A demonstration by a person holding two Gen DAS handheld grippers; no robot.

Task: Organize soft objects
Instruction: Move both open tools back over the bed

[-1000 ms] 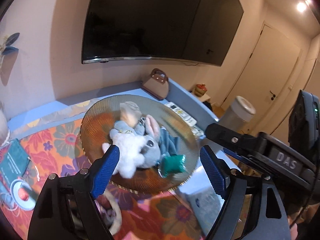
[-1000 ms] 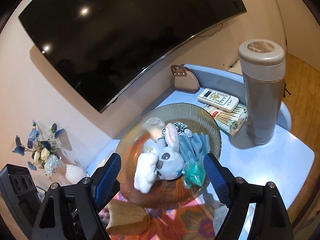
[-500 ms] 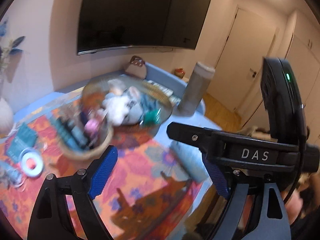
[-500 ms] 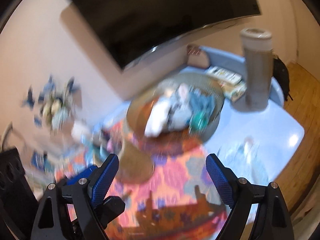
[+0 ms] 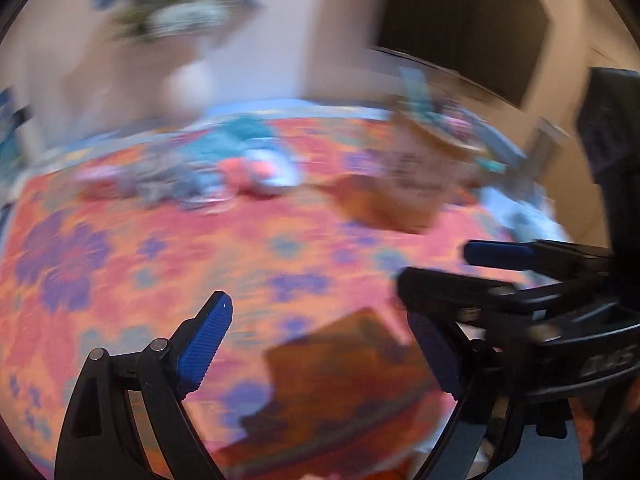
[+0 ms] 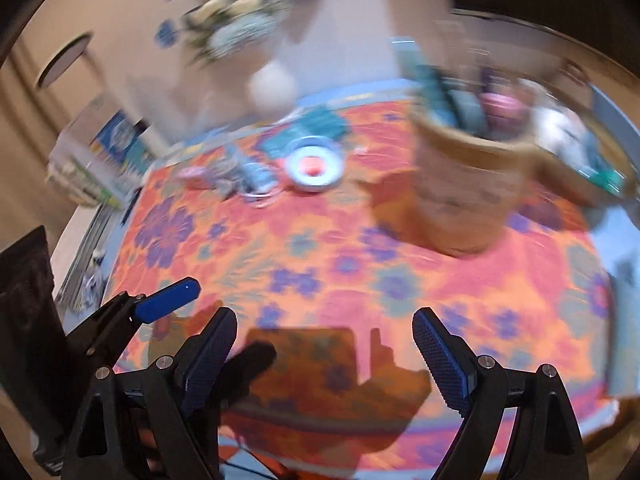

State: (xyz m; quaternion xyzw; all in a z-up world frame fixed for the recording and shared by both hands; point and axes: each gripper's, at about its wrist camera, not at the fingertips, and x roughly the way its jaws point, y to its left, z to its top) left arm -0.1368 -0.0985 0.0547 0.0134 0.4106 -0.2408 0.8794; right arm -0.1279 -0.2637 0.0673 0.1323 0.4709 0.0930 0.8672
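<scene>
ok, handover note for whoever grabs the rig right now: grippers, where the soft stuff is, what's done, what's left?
Left gripper: open, empty, above the floral cloth.
Right gripper: open, empty, close beside the left, over the cloth's near edge.
Soft toys: on the ribbed plate at far right, behind the tan basket. The frames are motion-blurred, so details are unclear.
Small clutter and a tape roll lie at the cloth's far side, near the white vase.
Done: toys appear gathered on the plate.
Left: probably check the clutter for anything soft; I cannot tell from the blur.
</scene>
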